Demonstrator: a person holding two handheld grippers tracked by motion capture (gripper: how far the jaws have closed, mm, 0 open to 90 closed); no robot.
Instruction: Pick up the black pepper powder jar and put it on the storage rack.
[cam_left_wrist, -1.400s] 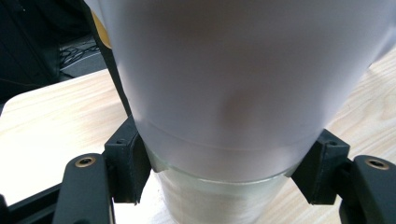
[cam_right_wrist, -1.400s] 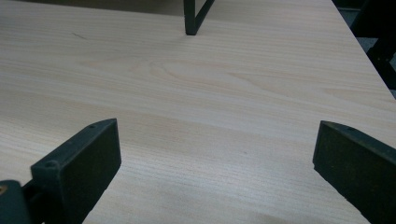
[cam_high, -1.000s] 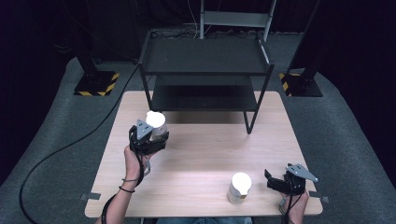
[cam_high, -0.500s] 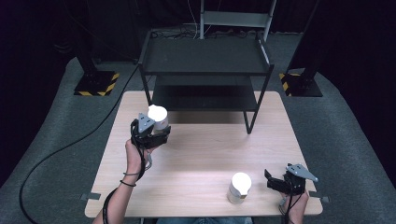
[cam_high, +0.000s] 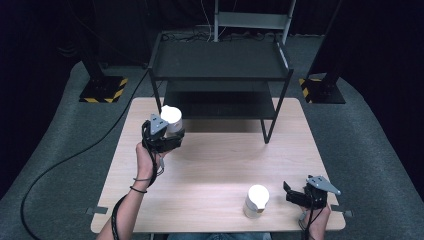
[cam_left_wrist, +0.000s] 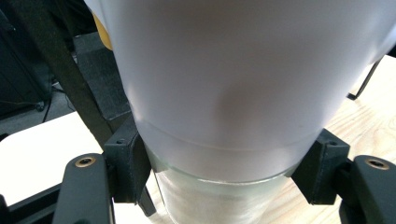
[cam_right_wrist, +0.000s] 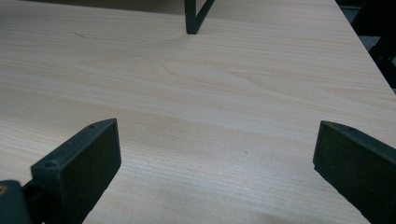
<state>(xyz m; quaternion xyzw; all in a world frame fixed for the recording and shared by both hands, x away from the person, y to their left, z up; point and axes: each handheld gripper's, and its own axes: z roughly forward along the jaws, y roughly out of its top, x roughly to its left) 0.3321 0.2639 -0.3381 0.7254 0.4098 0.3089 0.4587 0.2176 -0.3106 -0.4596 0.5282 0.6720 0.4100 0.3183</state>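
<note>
We hold the left gripper (cam_high: 167, 136) at the far left of the pale wooden table (cam_high: 210, 170), its two black jaws clamped on the sides of a white frosted plastic jar with a clear lower part (cam_left_wrist: 233, 93) (the jaw pads press on it just below the frosted band). In the high view this jar (cam_high: 171, 118) sits in the gripper just in front of the black metal two-tier shelf (cam_high: 220, 65). A second white-lidded jar (cam_high: 256, 201) stands near the right front edge. Just right of it rests our right gripper (cam_high: 292, 192), jaws wide apart with bare wood between them.
</note>
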